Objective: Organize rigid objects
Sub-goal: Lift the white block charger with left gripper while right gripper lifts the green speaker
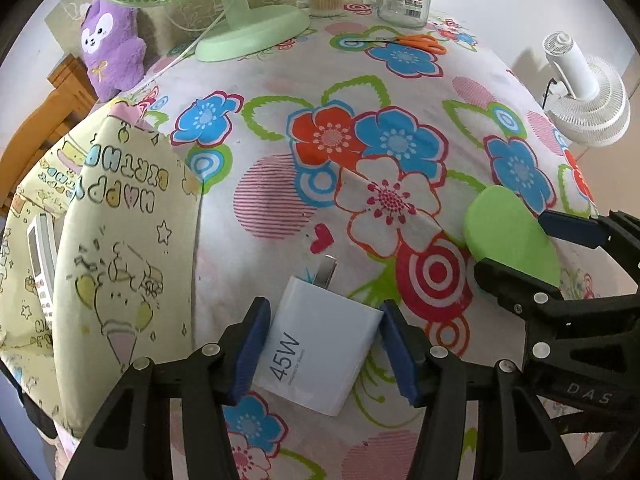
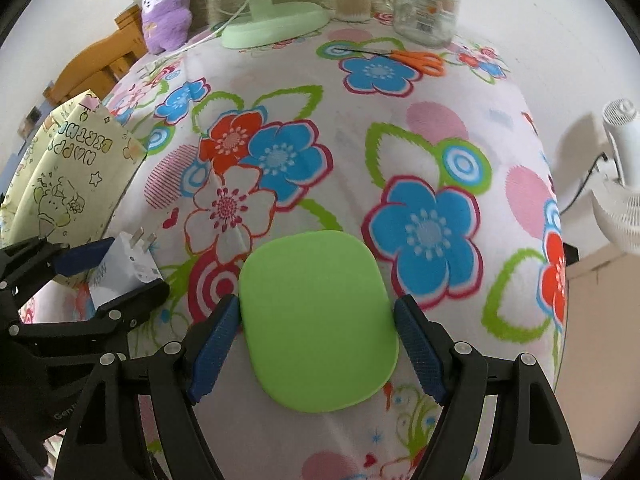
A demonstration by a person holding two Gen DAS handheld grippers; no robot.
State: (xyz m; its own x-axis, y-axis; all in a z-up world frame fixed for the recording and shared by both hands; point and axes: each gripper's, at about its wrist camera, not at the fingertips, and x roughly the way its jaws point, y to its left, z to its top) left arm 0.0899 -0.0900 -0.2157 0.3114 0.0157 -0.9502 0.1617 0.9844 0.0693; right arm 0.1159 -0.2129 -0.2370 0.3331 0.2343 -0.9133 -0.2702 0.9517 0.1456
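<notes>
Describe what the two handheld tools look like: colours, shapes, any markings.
Both tools are alike: the left tool and the right tool have black, angular plastic frames with open triangular cut-outs, and round silver-white fasteners at the joints. Each finger carries a long dark-blue pad with a fine knurled texture. In the left wrist view, the right tool's body shows pale lettering, partly readable as "DAS". No cables, hands or sleeves show.

Between the left gripper's point(image 1: 324, 354) blue pads lies a white charger point(image 1: 320, 344) printed "45W" in blue, between the right gripper's point(image 2: 318, 350) a plain lime-green pad point(image 2: 316, 320), both on a white worktop cloth point(image 1: 280, 92) patterned with blue, red and pink flowers, beyond them orange-handled scissors point(image 1: 416, 43).
</notes>
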